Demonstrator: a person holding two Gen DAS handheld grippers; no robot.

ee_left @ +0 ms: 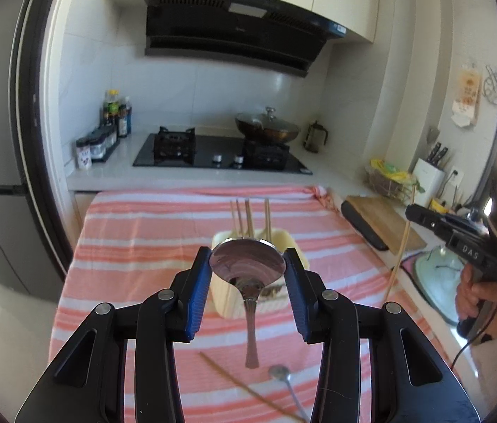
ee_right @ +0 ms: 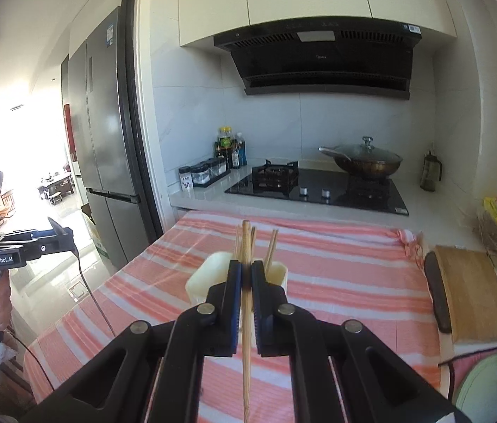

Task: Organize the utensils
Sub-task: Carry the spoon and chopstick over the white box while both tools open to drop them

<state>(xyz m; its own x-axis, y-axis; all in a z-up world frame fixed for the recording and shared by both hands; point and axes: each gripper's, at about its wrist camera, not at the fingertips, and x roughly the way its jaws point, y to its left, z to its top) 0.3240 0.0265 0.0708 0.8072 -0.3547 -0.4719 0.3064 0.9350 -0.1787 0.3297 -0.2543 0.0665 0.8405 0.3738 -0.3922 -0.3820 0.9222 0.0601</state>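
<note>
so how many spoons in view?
2. One spoon is gripped by its bowl in the left gripper, handle hanging down. A second spoon lies on the striped cloth below. Others may sit hidden inside the holder.

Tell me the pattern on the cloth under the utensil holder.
The cloth has salmon-pink and white horizontal stripes; clearest in the right wrist view, beneath the cream utensil holder.

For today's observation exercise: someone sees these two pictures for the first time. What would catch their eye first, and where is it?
Front and centre in the left wrist view, the left gripper clamps a shiny metal spoon by its bowl, handle hanging down. In the right wrist view, the right gripper pinches one wooden chopstick. Beyond both, a cream utensil holder with chopsticks stands on the pink striped cloth.
</note>
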